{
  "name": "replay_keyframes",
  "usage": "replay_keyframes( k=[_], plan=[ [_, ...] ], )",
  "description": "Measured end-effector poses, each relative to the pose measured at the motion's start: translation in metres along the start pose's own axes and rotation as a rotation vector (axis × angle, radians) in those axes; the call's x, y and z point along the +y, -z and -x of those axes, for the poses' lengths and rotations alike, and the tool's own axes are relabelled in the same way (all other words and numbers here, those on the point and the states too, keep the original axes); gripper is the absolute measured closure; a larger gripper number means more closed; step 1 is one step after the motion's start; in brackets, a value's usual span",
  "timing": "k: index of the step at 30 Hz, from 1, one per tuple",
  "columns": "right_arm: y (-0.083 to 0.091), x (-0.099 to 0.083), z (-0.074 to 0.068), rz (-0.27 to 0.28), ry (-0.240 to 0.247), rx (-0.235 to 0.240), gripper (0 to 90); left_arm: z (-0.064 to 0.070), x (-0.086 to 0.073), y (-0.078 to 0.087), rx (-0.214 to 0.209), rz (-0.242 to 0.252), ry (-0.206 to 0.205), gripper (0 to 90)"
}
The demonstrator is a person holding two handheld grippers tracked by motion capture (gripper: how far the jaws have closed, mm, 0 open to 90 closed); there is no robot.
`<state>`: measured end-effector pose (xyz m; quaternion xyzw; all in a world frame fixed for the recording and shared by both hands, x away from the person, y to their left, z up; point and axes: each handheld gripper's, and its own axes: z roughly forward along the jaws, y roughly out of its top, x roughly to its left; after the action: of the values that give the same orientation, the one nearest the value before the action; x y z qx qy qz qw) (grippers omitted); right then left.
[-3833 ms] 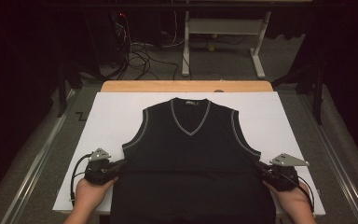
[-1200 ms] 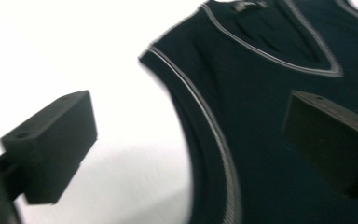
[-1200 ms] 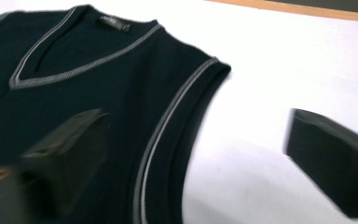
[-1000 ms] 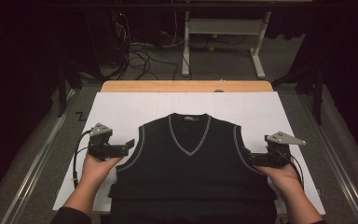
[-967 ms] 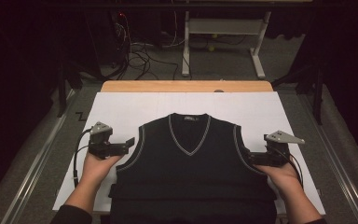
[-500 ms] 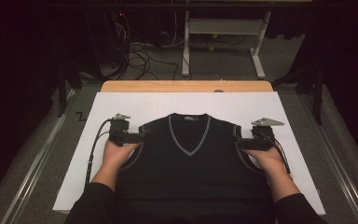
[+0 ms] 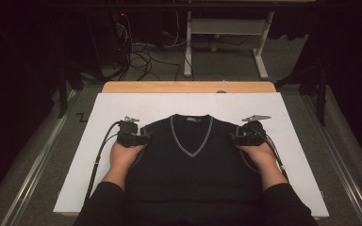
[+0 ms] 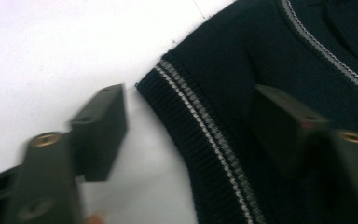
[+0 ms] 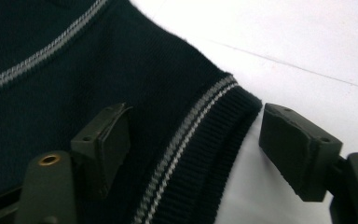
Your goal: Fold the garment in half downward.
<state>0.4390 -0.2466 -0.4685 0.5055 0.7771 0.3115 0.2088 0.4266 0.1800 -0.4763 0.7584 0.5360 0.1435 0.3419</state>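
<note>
A dark navy sleeveless V-neck vest (image 7: 191,165) with grey stripe trim lies flat on the white table cover (image 7: 122,106), collar away from me. My left gripper (image 7: 143,138) sits at the vest's left shoulder, open, its jaws straddling the ribbed armhole edge (image 8: 191,130). One pad (image 8: 100,130) is over the white cover, the other over the knit. My right gripper (image 7: 234,139) is at the right shoulder, open too, jaws astride the striped armhole trim (image 9: 200,140). Both are held by a person's hands in dark sleeves.
The table's wooden far edge (image 7: 188,86) shows beyond the white cover. On the floor behind stand a metal desk frame (image 7: 226,42) and tangled cables (image 7: 141,52). Metal rails (image 7: 353,188) run along both table sides.
Both grippers have moved up from the vest's lower sides to its shoulders. The vest's upper part has been drawn toward me, its collar now nearer the table's middle.
</note>
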Motion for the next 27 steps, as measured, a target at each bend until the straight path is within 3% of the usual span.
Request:
replay_keyframes(
  k=[9,14,21,27],
  plan=[
    [-0.0002,0.0012,-0.0040,0.009,0.010,0.007,40.4,0.0040,0.0012,-0.0017,0.025,0.002,0.024,44.3],
    [0.0001,0.0033,-0.0075,-0.002,0.022,0.021,48.7,0.0031,0.0023,-0.0018,0.013,0.006,0.068,46.0],
    [-0.0003,0.0042,-0.0071,-0.004,0.030,0.027,49.6,0.0042,0.0019,-0.0028,0.031,0.010,0.040,46.4],
    [-0.0003,0.0039,-0.0074,0.001,0.029,0.040,57.5,0.0037,0.0018,-0.0028,0.025,0.012,0.044,51.0]
  ],
)
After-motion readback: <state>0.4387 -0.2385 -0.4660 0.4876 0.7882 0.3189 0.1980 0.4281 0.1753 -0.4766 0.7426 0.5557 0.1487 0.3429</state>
